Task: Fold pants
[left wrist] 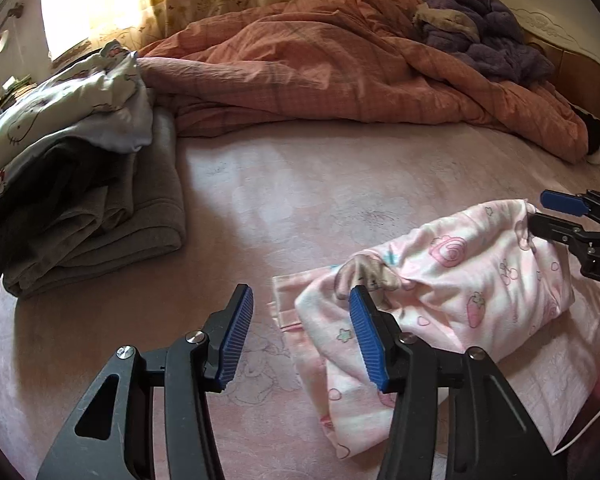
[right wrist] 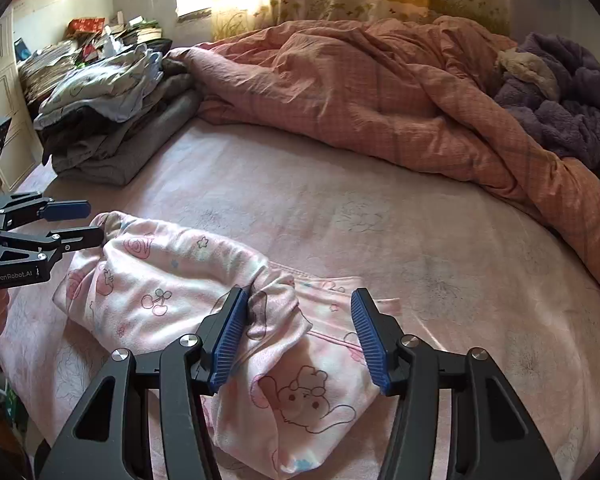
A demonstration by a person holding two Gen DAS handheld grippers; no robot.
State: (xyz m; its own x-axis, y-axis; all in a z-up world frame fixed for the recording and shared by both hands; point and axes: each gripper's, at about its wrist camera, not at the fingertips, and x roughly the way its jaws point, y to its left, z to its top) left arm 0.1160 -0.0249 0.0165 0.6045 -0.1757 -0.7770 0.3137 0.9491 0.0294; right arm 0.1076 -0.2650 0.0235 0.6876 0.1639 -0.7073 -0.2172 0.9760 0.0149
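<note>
Folded pants [right wrist: 172,292] on the bed [right wrist: 380,240].
Both grippers' fingers gape wide, holding nothing: left gripper [left wrist: 302,338] at one end, right gripper [right wrist: 300,338] straddling the other.

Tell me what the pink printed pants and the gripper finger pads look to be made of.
Pink printed pants: soft matte cotton-like knit, probably pyjama fabric; it bunches in rounded folds and shows no sheen.
Finger pads: blue ribbed rubber or soft plastic, judging by the fine parallel grooves; which one is unclear. They sit on black, hard-looking arms.
</note>
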